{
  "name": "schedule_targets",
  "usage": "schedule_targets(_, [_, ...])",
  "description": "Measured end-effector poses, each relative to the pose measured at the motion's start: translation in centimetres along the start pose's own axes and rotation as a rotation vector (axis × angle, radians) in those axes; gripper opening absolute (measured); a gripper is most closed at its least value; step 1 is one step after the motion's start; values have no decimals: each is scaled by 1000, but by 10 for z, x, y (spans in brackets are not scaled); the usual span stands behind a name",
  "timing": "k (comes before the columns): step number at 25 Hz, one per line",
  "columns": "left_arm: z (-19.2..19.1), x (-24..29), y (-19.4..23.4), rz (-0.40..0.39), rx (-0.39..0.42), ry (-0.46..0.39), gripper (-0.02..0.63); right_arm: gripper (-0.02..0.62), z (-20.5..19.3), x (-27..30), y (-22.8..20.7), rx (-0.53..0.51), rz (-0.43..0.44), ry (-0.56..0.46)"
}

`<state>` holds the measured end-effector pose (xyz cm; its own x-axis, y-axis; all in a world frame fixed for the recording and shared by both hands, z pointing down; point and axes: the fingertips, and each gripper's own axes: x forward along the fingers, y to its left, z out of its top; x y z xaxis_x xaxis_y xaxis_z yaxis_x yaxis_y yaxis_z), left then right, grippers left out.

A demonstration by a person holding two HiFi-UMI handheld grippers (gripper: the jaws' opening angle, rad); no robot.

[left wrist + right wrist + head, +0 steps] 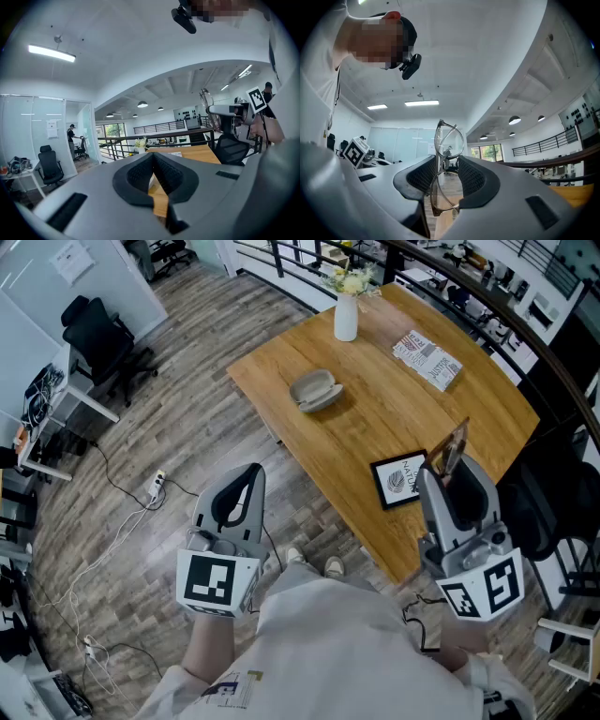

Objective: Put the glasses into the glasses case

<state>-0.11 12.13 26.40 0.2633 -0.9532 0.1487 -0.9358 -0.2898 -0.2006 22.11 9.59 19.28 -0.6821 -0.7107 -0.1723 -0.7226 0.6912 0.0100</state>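
Holding the glasses [449, 140] in my right hand-held gripper [446, 165], I see the clear frame clamped edge-on between its two dark pads. One lens stands up past the tips and the other hangs down between the jaws. From the head view, that gripper sits over the near corner of the wooden counter [375, 418], just beside a small framed picture [401, 480].

My left hand-held gripper [248, 479] is off the counter's near-left edge, above the plank floor. Its pads meet at the tips and nothing sits between them.

The glasses case [314, 390] is grey and appears to lie open. It rests on the left part of the counter, well apart from the glasses and from both grippers. Farther back on the counter stand a white vase [346, 317] of pale flowers and, to its right, a printed booklet [427, 359].
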Motion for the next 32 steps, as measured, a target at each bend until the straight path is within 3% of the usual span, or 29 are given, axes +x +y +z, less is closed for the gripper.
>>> schedule_targets(28, [13,-14,-13,25,9,15,17,174,-5,-7,11,-68,97,58])
schedule_targets(32, [7,-7,-15,3,-39,15,17,173,-16,-1,7,-67,113,77])
